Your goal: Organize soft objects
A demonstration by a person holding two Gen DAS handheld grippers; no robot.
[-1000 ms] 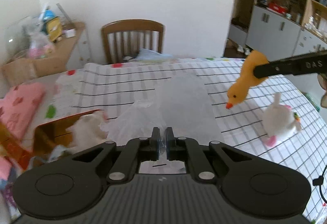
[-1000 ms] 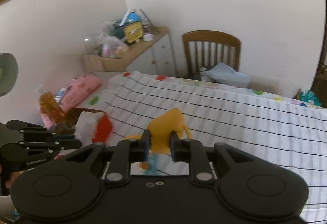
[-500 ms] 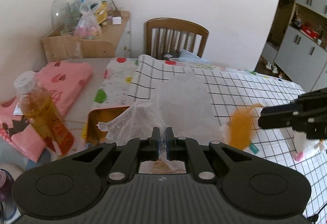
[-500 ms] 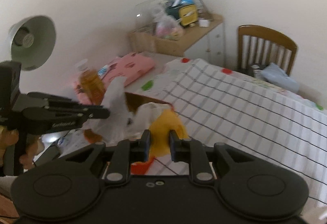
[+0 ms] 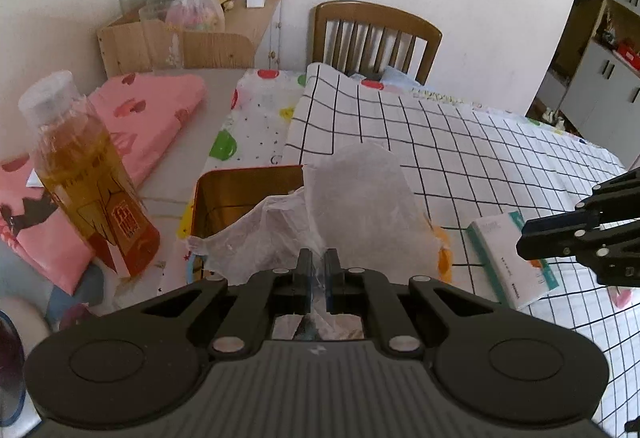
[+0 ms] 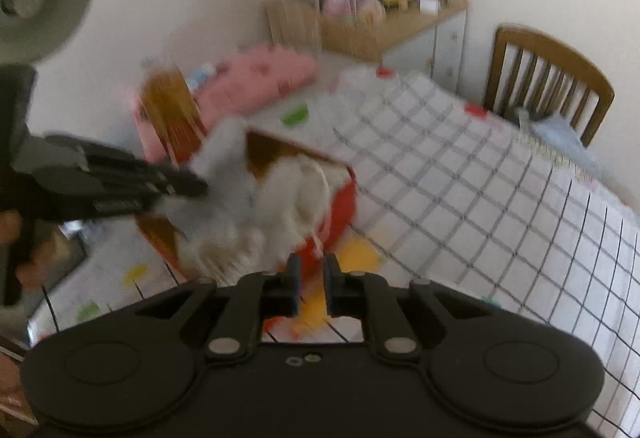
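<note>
While the left tool [image 5: 314, 270] pinches the thin plastic bag [image 5: 348, 206] at lower centre, over the tin box [image 5: 240, 198], the right tool [image 6: 310, 278] has been closing on the yellow plush [image 6: 314, 308]; blur hides contact. Light, squashy: grip its body.

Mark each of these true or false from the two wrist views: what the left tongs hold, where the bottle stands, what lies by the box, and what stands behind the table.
1. The left tongs pinch a clear plastic bag. True.
2. The bottle of amber liquid lies on its side. False: it stands upright, left of the tin box.
3. A small white-and-teal carton lies on the checked cloth. True.
4. A stool stands behind the table. False: it is a wooden chair with a slatted back.
</note>
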